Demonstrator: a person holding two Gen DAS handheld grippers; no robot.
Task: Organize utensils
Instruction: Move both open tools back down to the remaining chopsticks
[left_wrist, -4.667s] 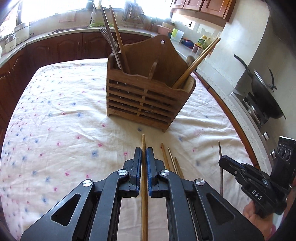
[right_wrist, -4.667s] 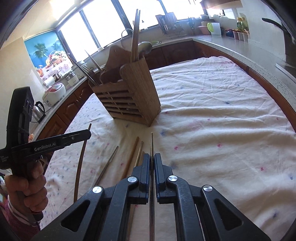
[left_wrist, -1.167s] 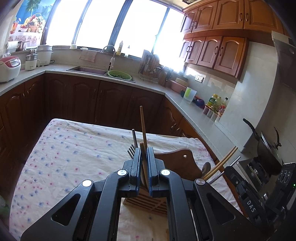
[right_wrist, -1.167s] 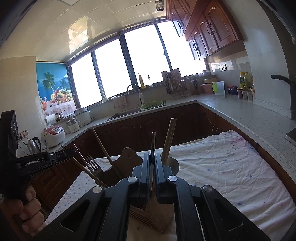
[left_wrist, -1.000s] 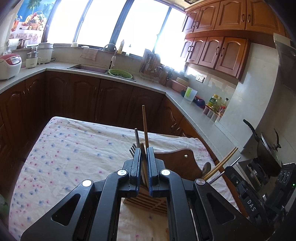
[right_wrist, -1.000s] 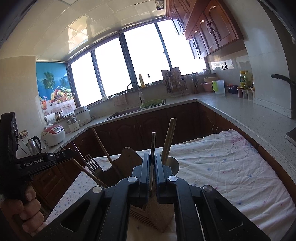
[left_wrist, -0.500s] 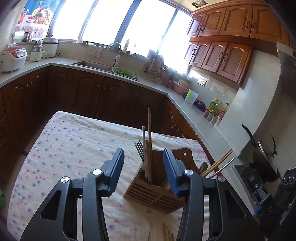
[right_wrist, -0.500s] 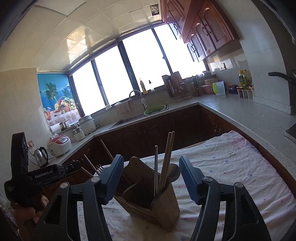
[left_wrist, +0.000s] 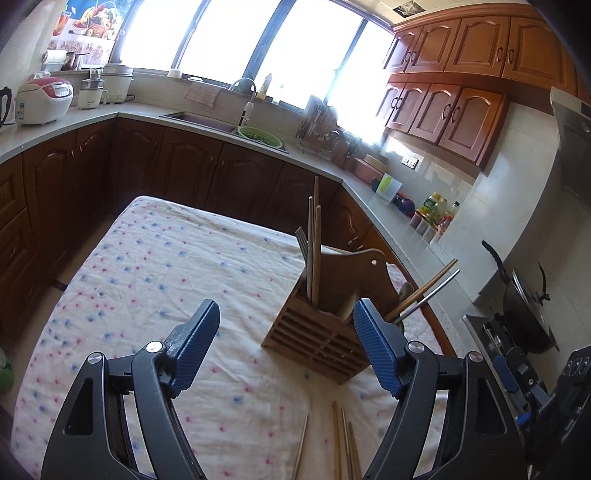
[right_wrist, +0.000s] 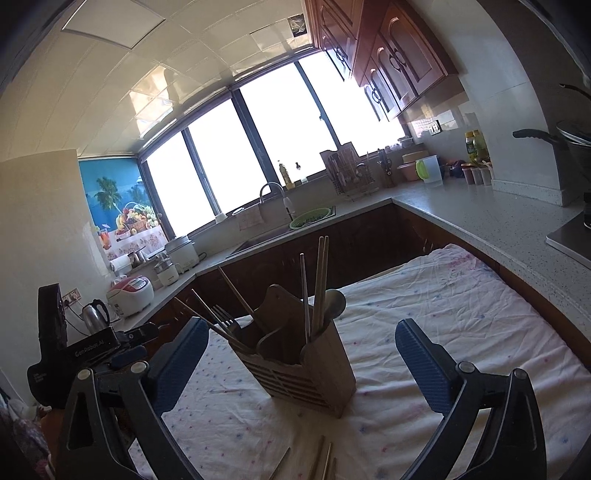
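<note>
A slatted wooden utensil holder (left_wrist: 317, 332) stands on the table with the flowered cloth (left_wrist: 155, 280); it also shows in the right wrist view (right_wrist: 303, 373). Chopsticks (left_wrist: 314, 240) and a fork stand upright in its left compartment. More chopsticks (left_wrist: 424, 290) lean out of its right side. My left gripper (left_wrist: 286, 347) is open and empty, above and in front of the holder. My right gripper (right_wrist: 301, 362) is open and empty, held back from the holder. Several loose chopsticks (left_wrist: 341, 443) lie on the cloth in front of the holder, also low in the right wrist view (right_wrist: 319, 459).
The other hand-held gripper shows at the right edge of the left wrist view (left_wrist: 532, 387) and at the left of the right wrist view (right_wrist: 85, 350). A wok (left_wrist: 524, 317) sits on the stove to the right. Dark cabinets and a counter (left_wrist: 155, 122) ring the table.
Both grippers were shut on a chopstick each over the holder, then opened and left them standing in it. Both have since pulled back and up, jaws wider.
</note>
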